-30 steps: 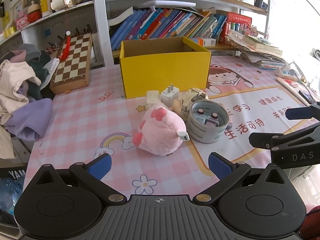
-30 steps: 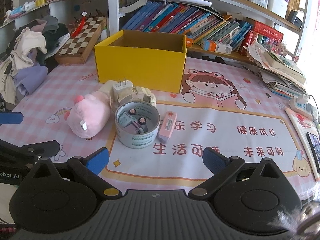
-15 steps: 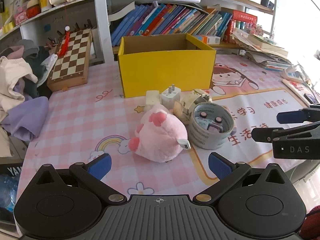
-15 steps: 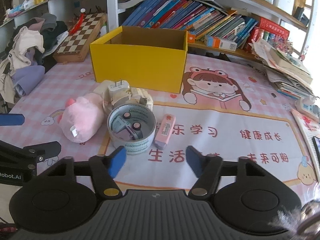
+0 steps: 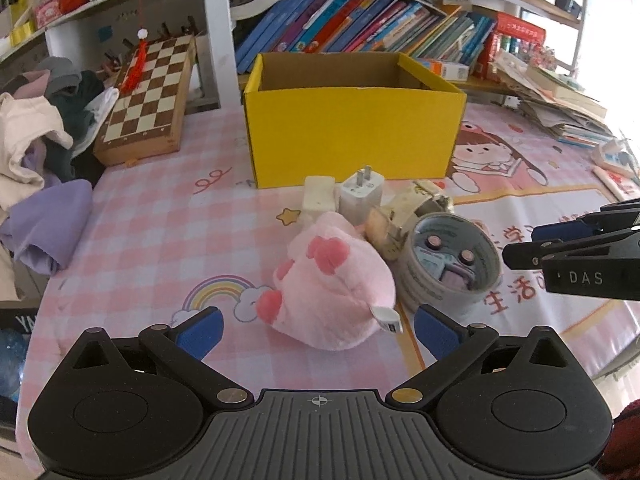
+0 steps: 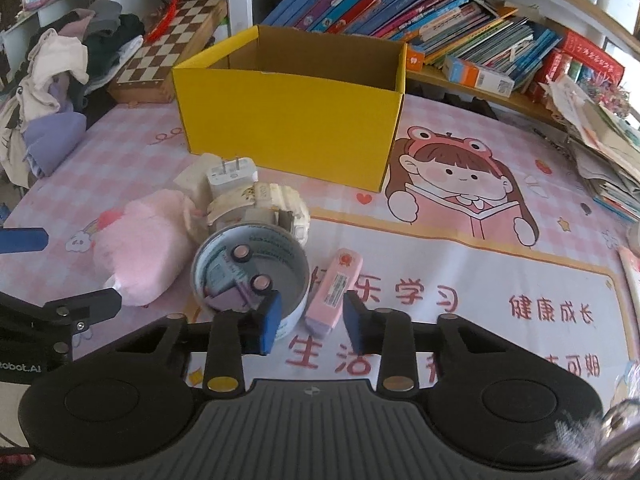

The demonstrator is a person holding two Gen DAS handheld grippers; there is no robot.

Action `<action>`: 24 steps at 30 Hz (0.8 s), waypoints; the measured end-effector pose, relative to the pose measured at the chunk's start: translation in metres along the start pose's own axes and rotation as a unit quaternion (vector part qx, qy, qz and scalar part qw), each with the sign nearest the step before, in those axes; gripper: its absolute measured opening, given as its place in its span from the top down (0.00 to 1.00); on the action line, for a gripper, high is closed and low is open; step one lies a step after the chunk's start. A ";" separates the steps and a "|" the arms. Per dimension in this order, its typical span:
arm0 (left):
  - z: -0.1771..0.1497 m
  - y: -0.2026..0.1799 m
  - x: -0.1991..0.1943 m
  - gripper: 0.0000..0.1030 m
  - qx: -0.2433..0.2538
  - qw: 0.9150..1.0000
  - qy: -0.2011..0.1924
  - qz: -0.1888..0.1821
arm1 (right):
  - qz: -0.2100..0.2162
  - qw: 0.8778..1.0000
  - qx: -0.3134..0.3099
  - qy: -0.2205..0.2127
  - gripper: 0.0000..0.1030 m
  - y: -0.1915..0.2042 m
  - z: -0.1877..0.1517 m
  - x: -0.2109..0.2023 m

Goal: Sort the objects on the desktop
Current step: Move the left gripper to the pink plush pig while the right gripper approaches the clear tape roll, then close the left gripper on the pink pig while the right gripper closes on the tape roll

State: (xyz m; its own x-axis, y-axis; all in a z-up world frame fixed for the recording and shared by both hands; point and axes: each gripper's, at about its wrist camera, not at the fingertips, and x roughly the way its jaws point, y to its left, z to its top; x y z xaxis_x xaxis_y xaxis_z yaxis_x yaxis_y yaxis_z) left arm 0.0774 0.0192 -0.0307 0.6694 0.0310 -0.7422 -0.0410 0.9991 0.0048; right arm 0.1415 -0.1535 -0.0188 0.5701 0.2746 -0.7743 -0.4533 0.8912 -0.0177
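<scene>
Two open claws: right claw [image 6: 310, 322] near pink eraser [image 6: 334, 292], left claw [image 5: 318, 330] before plush [image 5: 334, 284].

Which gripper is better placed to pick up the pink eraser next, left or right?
Right, most likely. The right gripper has its partly open jaws lined up on either side of the pink eraser. The left gripper is wide open facing the pink plush toy, away from the eraser.

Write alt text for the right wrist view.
The right tongs, half closed, straddle a flat pink eraser lying beside a round white tin on a pink cartoon desk mat. Behind stand a pink plush toy, a white plug charger and an open yellow cardboard box.
</scene>
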 end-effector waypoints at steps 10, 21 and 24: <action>0.013 -0.001 0.027 0.07 -0.007 1.000 0.018 0.012 | 0.031 0.999 -0.023 0.038 0.81 -0.013 0.020 0.037; 0.017 -0.008 0.048 0.11 0.004 0.999 0.036 0.009 | 0.068 0.994 -0.052 0.064 0.95 -0.010 0.029 0.062; 0.016 -0.007 0.050 0.15 0.002 0.999 0.035 0.012 | 0.071 0.994 -0.053 0.067 0.95 -0.010 0.030 0.064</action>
State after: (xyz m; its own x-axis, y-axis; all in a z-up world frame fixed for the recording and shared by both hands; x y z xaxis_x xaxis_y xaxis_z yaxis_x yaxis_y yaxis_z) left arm 0.1233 0.0141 -0.0575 0.6154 0.0534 -0.7864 -0.0540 0.9982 0.0255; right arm 0.2033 -0.1340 -0.0487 0.4030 0.3381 -0.8505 -0.5965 0.8018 0.0361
